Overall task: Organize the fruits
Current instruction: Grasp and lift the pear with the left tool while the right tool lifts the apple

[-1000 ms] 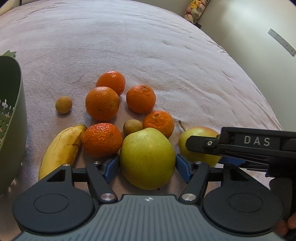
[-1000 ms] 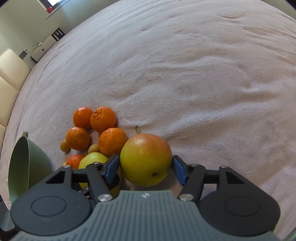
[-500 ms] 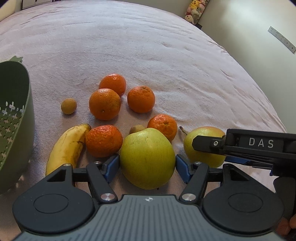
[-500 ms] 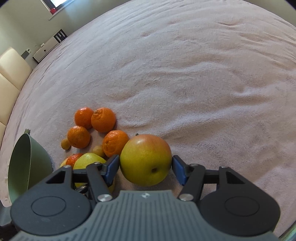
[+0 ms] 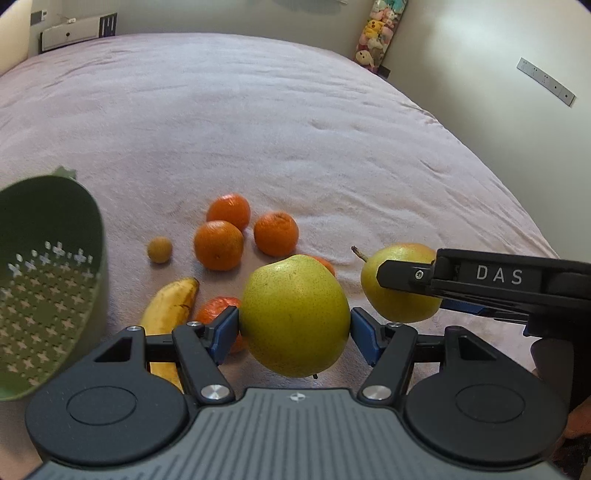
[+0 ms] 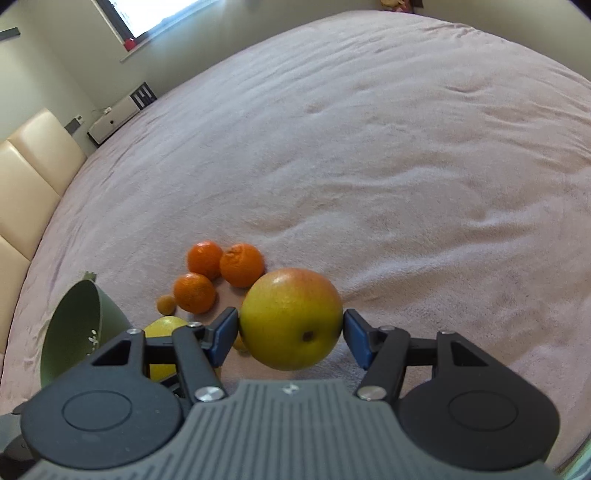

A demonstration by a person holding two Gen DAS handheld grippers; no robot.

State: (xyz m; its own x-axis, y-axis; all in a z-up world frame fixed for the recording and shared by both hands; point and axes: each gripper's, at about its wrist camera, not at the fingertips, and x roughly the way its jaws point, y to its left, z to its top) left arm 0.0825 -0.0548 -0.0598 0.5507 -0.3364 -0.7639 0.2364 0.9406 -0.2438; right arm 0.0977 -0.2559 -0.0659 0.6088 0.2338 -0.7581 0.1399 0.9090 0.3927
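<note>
A speckled yellow-green pear (image 5: 295, 314) sits pinched between the left gripper (image 5: 294, 330)'s blue pads at lower centre, while a red-blushed pear (image 6: 291, 318) is likewise clamped in the right gripper (image 6: 291, 334), above the mandarins (image 5: 218, 244) on the pink blanket (image 5: 258, 129).

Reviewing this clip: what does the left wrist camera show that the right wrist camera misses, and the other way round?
Only the left wrist view shows the yellow banana, the partly hidden orange mandarin beside it, the stuffed toys in the corner and the right claw from the side. Only the right wrist view shows the bright window and the cream padded headboard. Both show the green perforated colander, the pink blanket, the small round tan fruit, loose mandarins, and each claw gripping its pear: left claw on the green pear, right claw on the red-blushed pear.
</note>
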